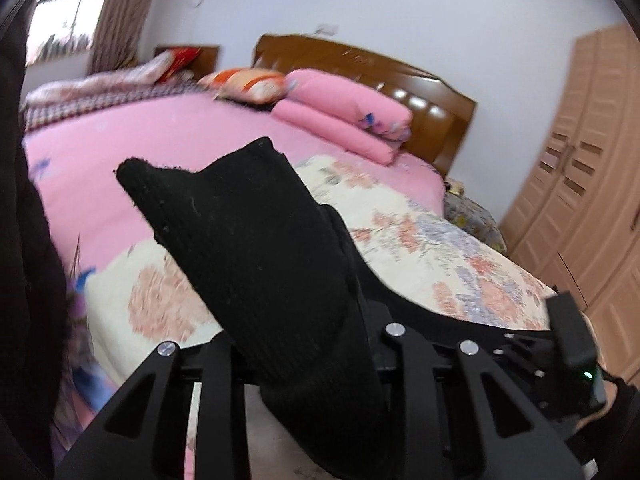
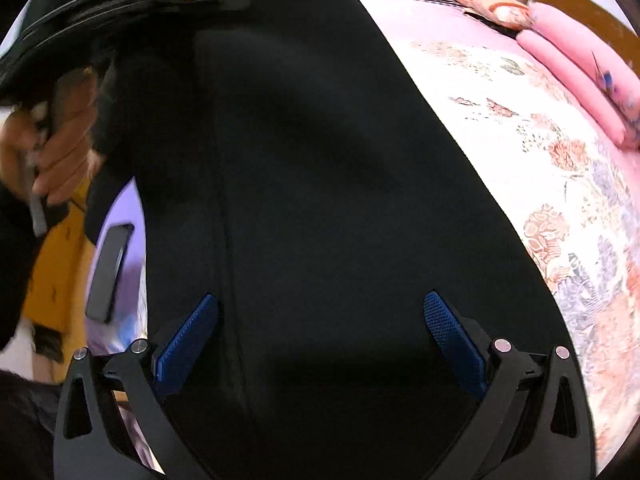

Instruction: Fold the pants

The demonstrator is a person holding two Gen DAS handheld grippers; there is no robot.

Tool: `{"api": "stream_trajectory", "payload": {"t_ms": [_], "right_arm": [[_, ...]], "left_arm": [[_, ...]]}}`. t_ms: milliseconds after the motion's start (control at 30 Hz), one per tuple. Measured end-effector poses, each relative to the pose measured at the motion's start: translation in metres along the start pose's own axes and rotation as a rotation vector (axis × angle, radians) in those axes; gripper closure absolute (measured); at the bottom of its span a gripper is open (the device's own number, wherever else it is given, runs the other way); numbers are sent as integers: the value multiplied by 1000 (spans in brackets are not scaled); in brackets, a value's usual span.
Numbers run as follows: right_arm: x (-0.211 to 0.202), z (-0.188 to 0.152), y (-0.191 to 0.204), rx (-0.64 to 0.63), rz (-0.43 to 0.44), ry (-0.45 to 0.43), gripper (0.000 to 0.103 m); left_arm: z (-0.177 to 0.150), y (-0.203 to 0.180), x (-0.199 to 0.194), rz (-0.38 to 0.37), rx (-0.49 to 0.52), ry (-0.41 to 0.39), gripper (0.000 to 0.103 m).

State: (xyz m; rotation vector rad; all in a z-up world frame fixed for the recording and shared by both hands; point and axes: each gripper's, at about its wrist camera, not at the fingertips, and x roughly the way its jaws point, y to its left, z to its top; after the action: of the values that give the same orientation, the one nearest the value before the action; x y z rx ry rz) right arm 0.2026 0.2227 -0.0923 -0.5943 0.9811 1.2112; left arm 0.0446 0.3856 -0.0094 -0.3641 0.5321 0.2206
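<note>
Left gripper point(image 1: 304, 344): jaws hidden under black fabric; a fold of the pants point(image 1: 256, 248) rises from between them, apparently clamped, its tip pointing ahead over the bed point(image 1: 120, 168). Right gripper point(image 2: 320, 344): jaws spread wide, blue pads point(image 2: 456, 344) apart, pants cloth filling the gap and stretching ahead. Beyond, floral quilt point(image 2: 540, 168); farther, pink pillows point(image 1: 344, 120), wooden headboard point(image 1: 400, 80).

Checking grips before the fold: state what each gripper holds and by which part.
Left gripper is shut on the black pants, pinching a bunched end of the fabric. Right gripper is open, holding nothing; the pants lie between its blue pads.
</note>
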Motion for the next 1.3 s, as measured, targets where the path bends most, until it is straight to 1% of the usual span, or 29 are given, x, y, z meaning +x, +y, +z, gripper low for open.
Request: {"api": "stream_trajectory", "payload": {"t_ms": [100,167,233,267,333,367,400,467,500,533,567,600,633,667,700,733,767,800,833,867,933,967,1000,1067,1100,1167,1200,1233,1300], "right_arm": [[1,0,2,5,-11,-4,4],[-3,-1,2,24,-19,-11,4],[-26,-8,-5,106,-70,-63,4],[-36,-10,-7,152,-81,-99,4],[-74,-36,-27,317,-115,-207,4],[-96,-58,-41,430,-142,-268,4],[-108,-75,-49,500,-152,-299,4],[-129,-109,-61,599,-180,-345,4],[-143,-130,-66,645,-210,-377,4],[-153,-147,-69,685,-230,-401,4],[-162,-163,-72,721,-241,-421,4],[-172,-180,-73,761,-250,-446,4],[-180,-193,-74,790,-261,-467,4],[-186,-204,-72,813,-273,-483,4],[-193,-217,-72,839,-285,-494,4],[-200,-227,-75,852,-289,-497,4],[-205,-237,-74,857,-293,-499,4],[-211,-249,-70,859,-297,-503,4],[-212,-253,-67,861,-297,-505,4],[-215,-256,-69,864,-291,-511,4],[-220,-262,-65,876,-256,-539,4],[-216,-260,-60,876,-233,-555,4],[-215,-258,-56,869,-195,-576,4],[-214,-251,-47,835,-113,-602,4],[-210,-244,-38,803,-56,-613,4],[-198,-230,-26,753,64,-626,4],[-191,-225,-24,748,102,-617,4],[-184,-219,-21,745,137,-603,4],[-170,-206,-14,732,184,-575,8]], "left_arm": [[5,-22,-13,-47,45,-41,75],[5,-40,-21,-57,84,-55,75],[1,-61,-27,-64,137,-66,75],[-3,-78,-30,-52,189,-73,75],[-16,-112,-36,-40,287,-84,75],[-23,-127,-38,-39,331,-85,75],[-33,-146,-39,-32,390,-89,75],[-57,-181,-38,-21,497,-91,75],[-75,-203,-33,-9,574,-79,75],[-86,-214,-29,2,616,-71,74],[-104,-231,-21,20,679,-55,74],[-120,-244,-12,23,722,-30,70],[-141,-259,0,5,782,17,58],[-155,-265,6,-17,821,42,50],[-172,-274,14,-43,875,81,40],[-180,-278,17,-48,904,99,38],[-190,-283,15,-30,939,65,37],[-192,-283,10,-36,948,40,28],[-190,-282,1,-91,950,40,16],[-187,-280,-7,-120,948,24,13],[-176,-267,-34,-168,938,-29,11],[-171,-260,-42,-181,927,-39,10],[-161,-246,-54,-189,889,-53,8],[-140,-216,-62,-152,794,-53,7],[-129,-197,-63,-122,737,-51,7],[-112,-161,-59,-31,644,-43,8],[-105,-147,-55,10,614,-27,9],[-102,-137,-51,26,599,-10,9],[-96,-122,-42,31,588,31,10]]}}
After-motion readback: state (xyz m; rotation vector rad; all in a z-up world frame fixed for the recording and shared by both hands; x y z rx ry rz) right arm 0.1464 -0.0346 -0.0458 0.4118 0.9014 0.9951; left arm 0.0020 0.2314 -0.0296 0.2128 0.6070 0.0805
